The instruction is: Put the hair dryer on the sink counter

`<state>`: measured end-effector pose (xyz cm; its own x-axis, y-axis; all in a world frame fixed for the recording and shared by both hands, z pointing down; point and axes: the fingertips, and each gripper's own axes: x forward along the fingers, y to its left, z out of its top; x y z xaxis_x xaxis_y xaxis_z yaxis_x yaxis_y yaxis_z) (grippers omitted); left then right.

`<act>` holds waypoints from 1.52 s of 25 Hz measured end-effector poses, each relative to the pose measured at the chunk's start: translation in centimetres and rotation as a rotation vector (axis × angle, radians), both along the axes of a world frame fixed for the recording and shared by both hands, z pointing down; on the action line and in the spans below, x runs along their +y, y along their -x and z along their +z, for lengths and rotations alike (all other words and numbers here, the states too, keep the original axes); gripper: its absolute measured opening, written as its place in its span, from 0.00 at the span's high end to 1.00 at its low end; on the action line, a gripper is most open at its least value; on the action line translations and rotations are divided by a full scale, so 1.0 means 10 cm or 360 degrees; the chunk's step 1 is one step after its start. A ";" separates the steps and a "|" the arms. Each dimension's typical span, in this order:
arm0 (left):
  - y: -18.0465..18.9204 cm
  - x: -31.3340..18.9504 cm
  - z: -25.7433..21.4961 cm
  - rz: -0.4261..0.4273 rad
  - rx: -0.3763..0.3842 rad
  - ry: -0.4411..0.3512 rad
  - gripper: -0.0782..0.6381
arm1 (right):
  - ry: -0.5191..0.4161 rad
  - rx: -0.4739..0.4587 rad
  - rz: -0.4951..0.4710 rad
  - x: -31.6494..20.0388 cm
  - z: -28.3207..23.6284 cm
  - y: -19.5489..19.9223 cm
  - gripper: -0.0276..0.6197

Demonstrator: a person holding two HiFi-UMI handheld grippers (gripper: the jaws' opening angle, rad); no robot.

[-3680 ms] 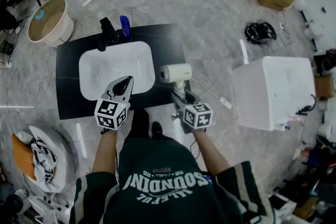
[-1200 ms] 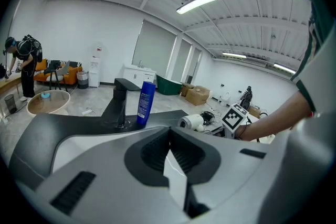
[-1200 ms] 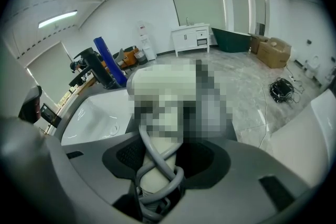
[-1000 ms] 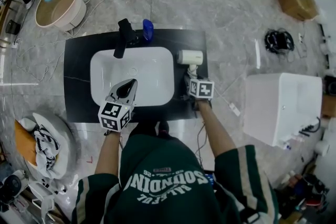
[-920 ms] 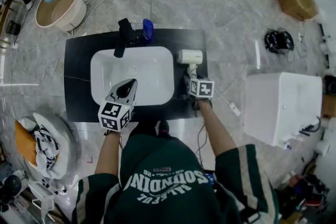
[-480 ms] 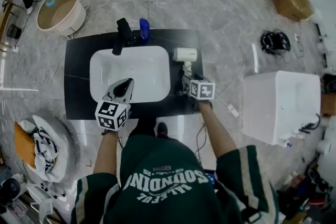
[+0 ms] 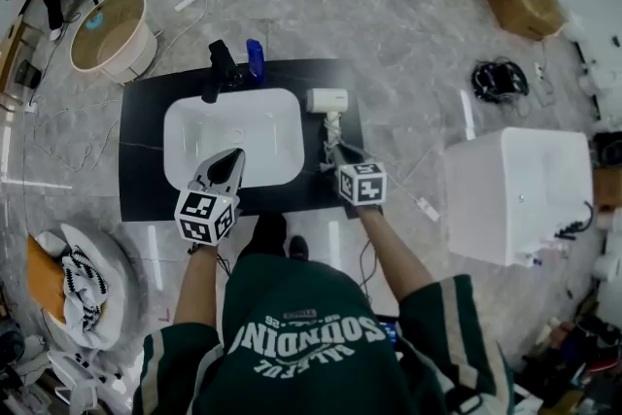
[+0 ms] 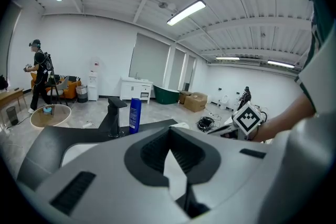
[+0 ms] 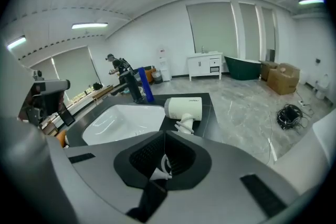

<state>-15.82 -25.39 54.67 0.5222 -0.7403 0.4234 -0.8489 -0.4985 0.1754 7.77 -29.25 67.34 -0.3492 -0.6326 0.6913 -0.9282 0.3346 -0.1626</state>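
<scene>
**Hair dryer down on the worktop, right claw just off its handle**

The hair dryer (image 7: pixel 328 100) lies on its side on the black worktop (image 7: pixel 141 141), on the strip between the sink (image 7: pixel 233 136) and the right edge, toward the far right corner. Its barrel lies across the strip and its handle points back at the near edge. Nothing grips it, so the placing step looks finished and the task is at or very near its end.

The right claw (image 7: pixel 335 153) sits just short of the handle, over the right strip nearer the near edge. Its jaws are closed tip to tip and apart from the dryer. A curl of white cord (image 9: pixel 163 162) shows in the slit behind the tips; whether it is pinched there I cannot tell. The next move probably calls for lifting that claw back over the near edge, watching that the cord does not drag the dryer along.

The right forearm reaches forward and slightly inward, marker cube on top. The left claw (image 7: pixel 230 162) hovers over the near rim of the sink, jaws together with nothing between them, aimed at the faucet (image 7: pixel 216 71) and blue bottle (image 7: pixel 255 58) by the far edge.
</scene>
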 end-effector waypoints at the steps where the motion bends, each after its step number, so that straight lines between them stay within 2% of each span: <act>1: -0.01 0.03 -0.02 0.0000 0.0000 -0.0008 0.89 | -0.0017 -0.0016 -0.0014 0.04 -0.04 0.02 0.94; 6: -0.07 0.19 -0.07 -0.0002 0.0003 -0.0031 0.89 | -0.0136 -0.0125 -0.0041 0.20 -0.34 0.10 0.95; 13: -0.15 0.33 -0.22 -0.0009 -0.0014 -0.0099 0.89 | -0.0440 -0.0291 -0.0049 0.32 -1.14 0.20 0.95; 21: -0.21 0.37 -0.36 -0.0008 -0.0012 -0.0149 0.89 | -0.0703 -0.0274 -0.0154 0.48 -1.71 0.28 0.96; 38: -0.25 0.31 -0.41 -0.0026 0.0008 -0.0188 0.89 | -0.0712 -0.0274 -0.0131 0.55 -1.60 0.16 0.96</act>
<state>-13.29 -22.28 50.60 0.5116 -0.7932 0.3302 -0.8563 -0.5022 0.1203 6.17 -23.77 51.30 -0.4957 -0.8202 0.2855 -0.8681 0.4778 -0.1347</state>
